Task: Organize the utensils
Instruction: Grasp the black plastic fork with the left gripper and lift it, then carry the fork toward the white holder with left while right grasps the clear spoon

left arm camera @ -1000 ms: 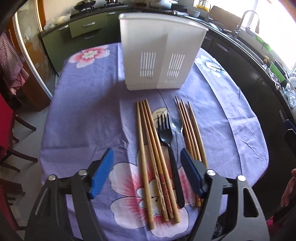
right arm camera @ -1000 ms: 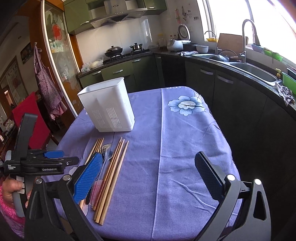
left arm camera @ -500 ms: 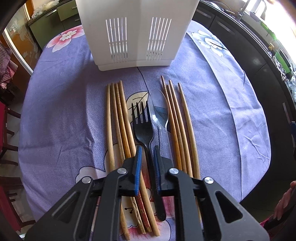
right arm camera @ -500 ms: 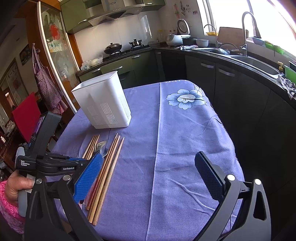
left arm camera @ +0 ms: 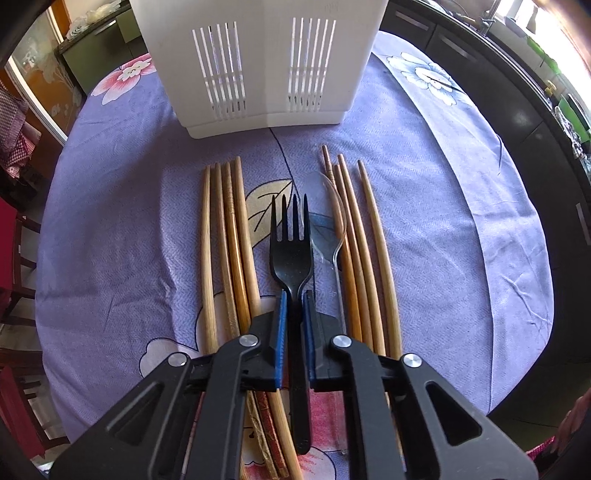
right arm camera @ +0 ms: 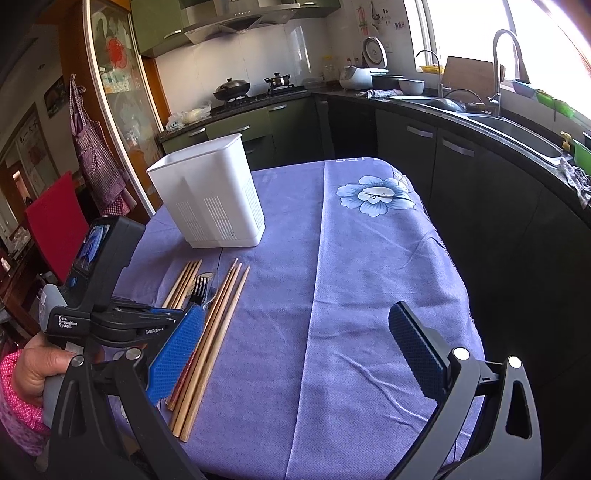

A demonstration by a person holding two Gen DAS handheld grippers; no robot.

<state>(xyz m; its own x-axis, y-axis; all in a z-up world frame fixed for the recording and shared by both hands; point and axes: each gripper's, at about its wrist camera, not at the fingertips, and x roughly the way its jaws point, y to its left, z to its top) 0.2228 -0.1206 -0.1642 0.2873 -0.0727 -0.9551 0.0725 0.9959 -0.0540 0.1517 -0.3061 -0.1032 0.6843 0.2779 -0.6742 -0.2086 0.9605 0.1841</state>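
Now clamped: left gripper, wide open a second ago, shut on black fork at its neck, flat on purple cloth between chopstick bundles, ready to lift into white holder; right gripper open, empty.

Home kitchen. Green cabinets are running along the far wall, with a wok sitting on a gas stove under a range hood. A rice cooker is standing on the counter further right. A sink with a tall tap is catching window light on the right. An apron is hanging far left. A flowered purple tablecloth is covering the near table.
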